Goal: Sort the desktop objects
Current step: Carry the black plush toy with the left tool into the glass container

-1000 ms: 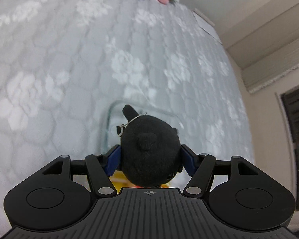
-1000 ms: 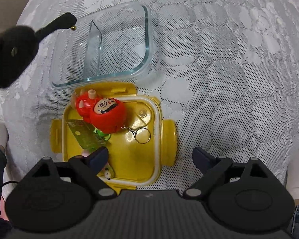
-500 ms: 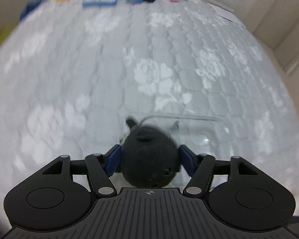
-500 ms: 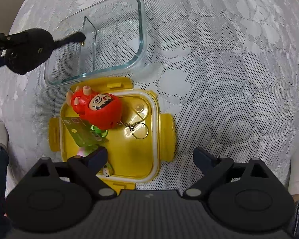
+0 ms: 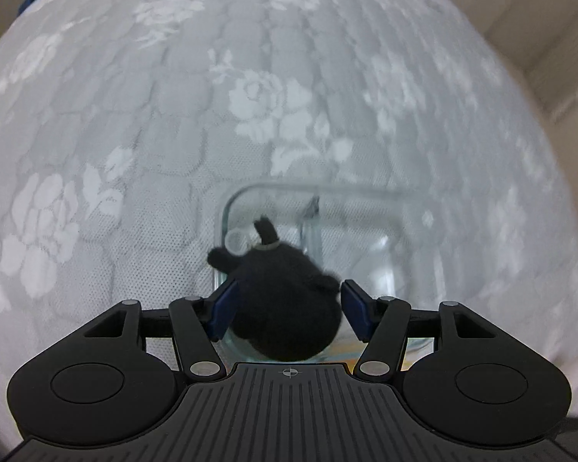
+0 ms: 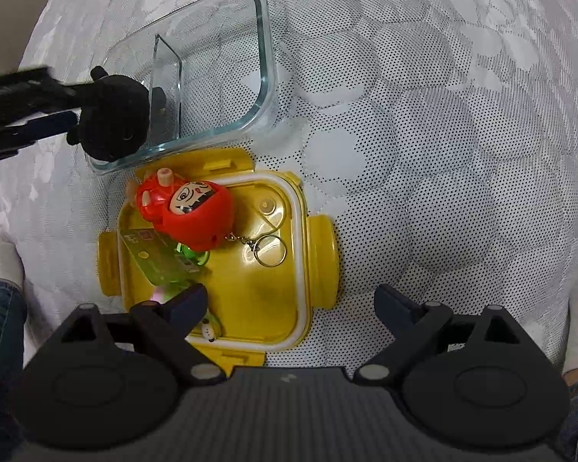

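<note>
The black plush toy [image 5: 285, 300] sits between the blue pads of our left gripper [image 5: 285, 306], which is clamped on its round body; its key ring [image 5: 236, 239] points forward, away from the fingers. In the right wrist view the toy [image 6: 111, 123] hangs over the near-left corner of the clear glass container [image 6: 212, 73], above the smaller compartment beside the glass divider [image 6: 167, 88]; we cannot tell whether it touches the glass. We judge the left hand far the nearer for any placing there. Our right gripper [image 6: 289, 304] hovers with fingers spread and nothing between them, above the yellow lid [image 6: 250, 300], which lies just beside the container and bears a red glossy figure keychain [image 6: 190, 217], a green translucent card [image 6: 156, 261] and small trinkets. The plush looks soft and compressible; the container is hard, smooth, rounded at its corners. The cloth [image 6: 443, 154] is quilted with floral embossing
</note>
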Action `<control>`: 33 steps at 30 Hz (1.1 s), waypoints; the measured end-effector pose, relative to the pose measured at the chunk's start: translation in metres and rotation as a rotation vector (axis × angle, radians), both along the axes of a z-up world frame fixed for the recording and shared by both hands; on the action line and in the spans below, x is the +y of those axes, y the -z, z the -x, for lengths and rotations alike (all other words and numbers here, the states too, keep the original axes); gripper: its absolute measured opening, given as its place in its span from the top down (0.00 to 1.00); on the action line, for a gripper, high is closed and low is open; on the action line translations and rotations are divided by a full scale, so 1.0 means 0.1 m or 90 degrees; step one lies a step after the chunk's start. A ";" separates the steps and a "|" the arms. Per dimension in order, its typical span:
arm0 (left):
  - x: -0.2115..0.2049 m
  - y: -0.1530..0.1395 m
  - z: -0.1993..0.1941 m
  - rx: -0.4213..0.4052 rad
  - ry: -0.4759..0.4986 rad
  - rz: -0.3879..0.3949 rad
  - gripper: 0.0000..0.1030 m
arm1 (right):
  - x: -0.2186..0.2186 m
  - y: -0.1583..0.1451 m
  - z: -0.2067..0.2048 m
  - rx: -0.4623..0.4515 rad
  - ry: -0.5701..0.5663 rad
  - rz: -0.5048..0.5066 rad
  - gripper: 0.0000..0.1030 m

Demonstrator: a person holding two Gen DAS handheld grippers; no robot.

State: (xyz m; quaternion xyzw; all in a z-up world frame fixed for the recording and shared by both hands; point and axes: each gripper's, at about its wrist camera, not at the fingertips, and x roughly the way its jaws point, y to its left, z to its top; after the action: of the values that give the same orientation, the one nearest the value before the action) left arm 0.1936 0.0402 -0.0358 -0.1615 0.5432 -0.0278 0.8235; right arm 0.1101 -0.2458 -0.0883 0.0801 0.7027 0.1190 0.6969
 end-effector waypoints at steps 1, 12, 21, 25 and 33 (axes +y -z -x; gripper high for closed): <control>0.06 -0.06 0.01 -0.011 -0.010 0.018 0.39 | -0.01 0.00 0.00 0.002 0.002 -0.002 0.08; 0.12 0.16 0.01 0.037 -0.027 0.214 0.39 | -0.05 0.00 0.00 0.003 0.008 0.001 0.08; 0.00 0.50 0.01 0.092 0.008 0.066 0.40 | -0.05 0.00 0.00 0.006 0.003 -0.004 0.08; 0.12 0.22 -0.03 0.047 -0.012 0.116 0.35 | -0.07 -0.02 0.00 0.002 0.006 -0.012 0.08; 0.08 0.31 -0.16 0.009 -0.022 0.078 0.33 | -0.07 0.02 0.00 0.013 0.009 -0.008 0.08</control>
State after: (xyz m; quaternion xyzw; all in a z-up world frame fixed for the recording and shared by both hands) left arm 0.2099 0.0484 -0.0672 -0.2212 0.5436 -0.0458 0.8084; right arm 0.1104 -0.2530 -0.0898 0.0905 0.7086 0.1178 0.6897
